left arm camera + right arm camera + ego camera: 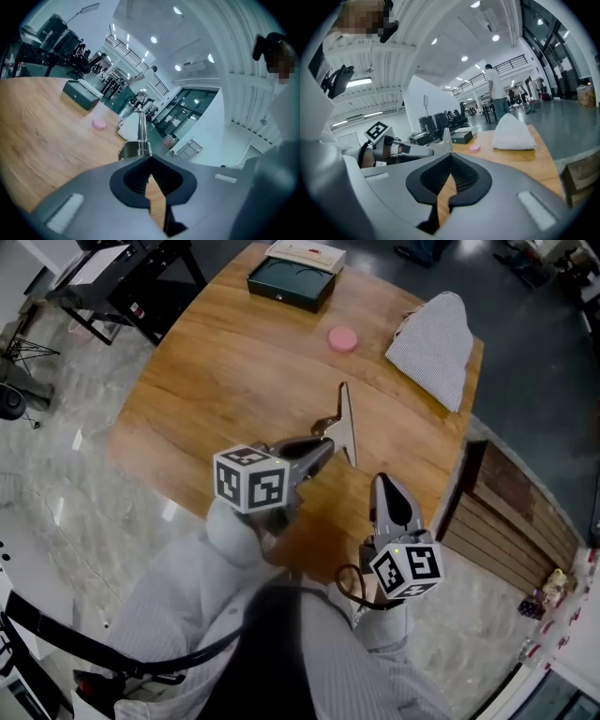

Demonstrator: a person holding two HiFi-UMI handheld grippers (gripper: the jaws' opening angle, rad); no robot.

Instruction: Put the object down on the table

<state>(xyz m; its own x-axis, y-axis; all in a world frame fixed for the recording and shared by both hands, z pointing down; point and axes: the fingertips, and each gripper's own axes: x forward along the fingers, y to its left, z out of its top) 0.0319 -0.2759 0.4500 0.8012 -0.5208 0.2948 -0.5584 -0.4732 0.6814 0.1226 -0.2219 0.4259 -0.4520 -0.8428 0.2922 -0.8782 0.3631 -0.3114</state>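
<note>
My left gripper (323,451) pinches the metal object (347,423) over the table (234,362); my right gripper (386,486) is pressed together, empty.
Head view: object sticks out past the left tips, blade on edge, ahead-left of right gripper; can't tell if it touches the wood. Left gripper view: jaws clamped on its sprung end, blade runs straight ahead, far end hard to make out. Right gripper view: jaws together, nothing between; object just ahead, lower part cut off by my jaws.

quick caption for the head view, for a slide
Left hand-held gripper holds a metal tool over the table; right hand-held gripper empty.
</note>
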